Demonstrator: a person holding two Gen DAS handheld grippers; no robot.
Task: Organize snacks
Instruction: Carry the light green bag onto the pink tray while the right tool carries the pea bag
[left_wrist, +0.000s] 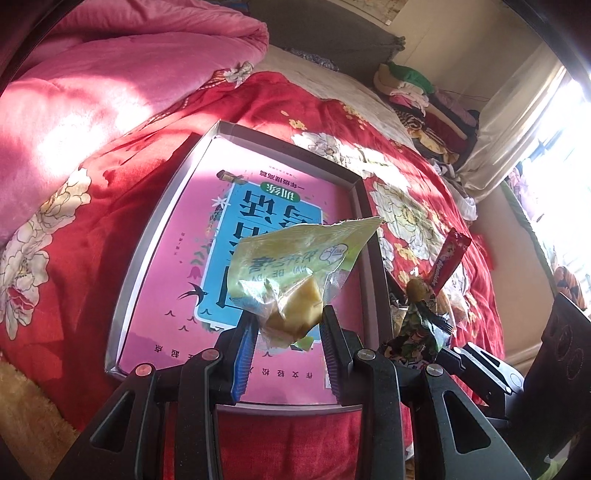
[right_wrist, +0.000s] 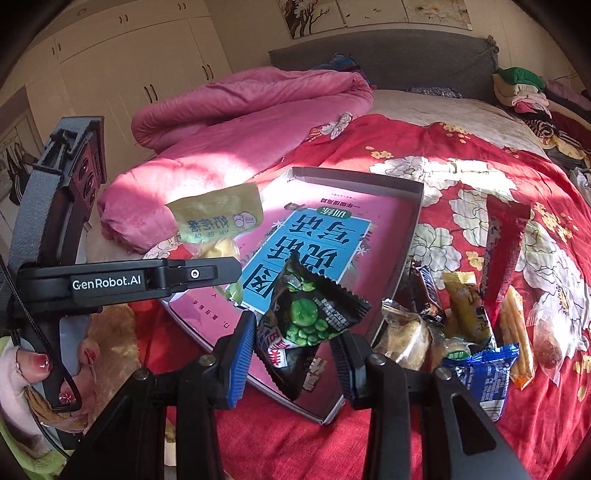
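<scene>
Left gripper (left_wrist: 286, 325) is clamping the yellow packet (left_wrist: 295, 273); right gripper (right_wrist: 295, 339) is pinching the pea packet (right_wrist: 306, 321) — only the right view is showing the snack pile (right_wrist: 461, 332).

Sunlit bed (right_wrist: 424, 435), grey headboard (right_wrist: 388, 59), cream wardrobe (right_wrist: 122, 62), bright window (left_wrist: 565, 192).

pink quilt (right_wrist: 236, 122) | folded clothes (right_wrist: 524, 88) | white wardrobe (right_wrist: 122, 62) | grey headboard (right_wrist: 406, 55)

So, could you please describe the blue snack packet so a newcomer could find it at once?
On the red floral bedspread, a heap of snacks lies just right of the shallow grey tray. The blue snack packet is at the heap's near edge, the only blue wrapper there, with white print.
</scene>
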